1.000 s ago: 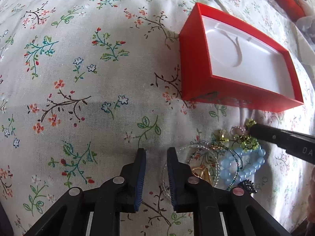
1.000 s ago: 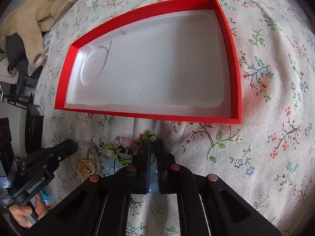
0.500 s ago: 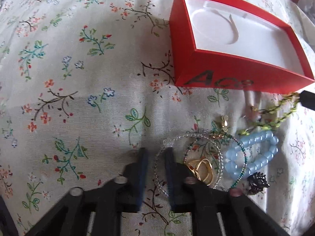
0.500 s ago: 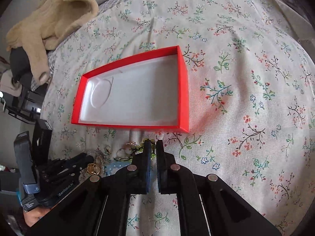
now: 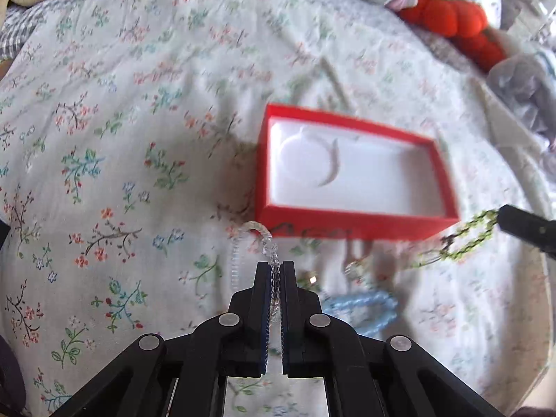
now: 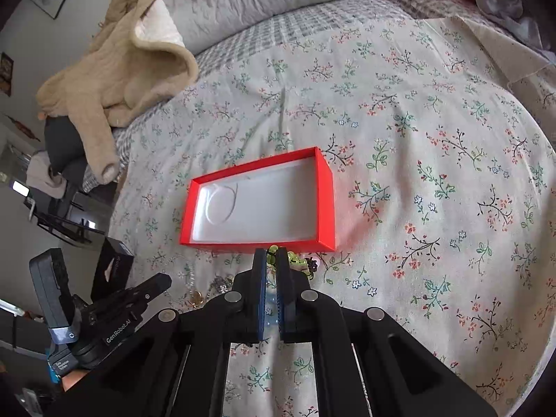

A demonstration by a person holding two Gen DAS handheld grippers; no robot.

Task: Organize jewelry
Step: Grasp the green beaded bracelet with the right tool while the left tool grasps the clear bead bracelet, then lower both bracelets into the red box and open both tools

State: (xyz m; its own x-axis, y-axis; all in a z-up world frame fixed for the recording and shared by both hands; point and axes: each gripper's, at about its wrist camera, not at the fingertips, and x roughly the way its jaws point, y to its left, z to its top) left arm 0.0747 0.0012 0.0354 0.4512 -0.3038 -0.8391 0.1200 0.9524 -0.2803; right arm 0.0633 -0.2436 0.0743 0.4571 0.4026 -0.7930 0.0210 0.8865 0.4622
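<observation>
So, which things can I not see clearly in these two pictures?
- Jewelry pile: left wrist view, motion blur; single pieces unclear.
- Same pile, right wrist view: mostly hidden behind the right gripper.
- Dark print on the red box: blurred, unreadable.
- Clear bead strand: lower end hidden between the left gripper's fingers.

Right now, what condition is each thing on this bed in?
Red cardboard box with white lining: lidless, empty.
Clear beaded bracelet: pinched in the left gripper, jaws just closed on it.
Green beaded chain: gripped by the right gripper, stretched taut.
Pale blue bead bracelet: lying loose on the floral sheet.
</observation>
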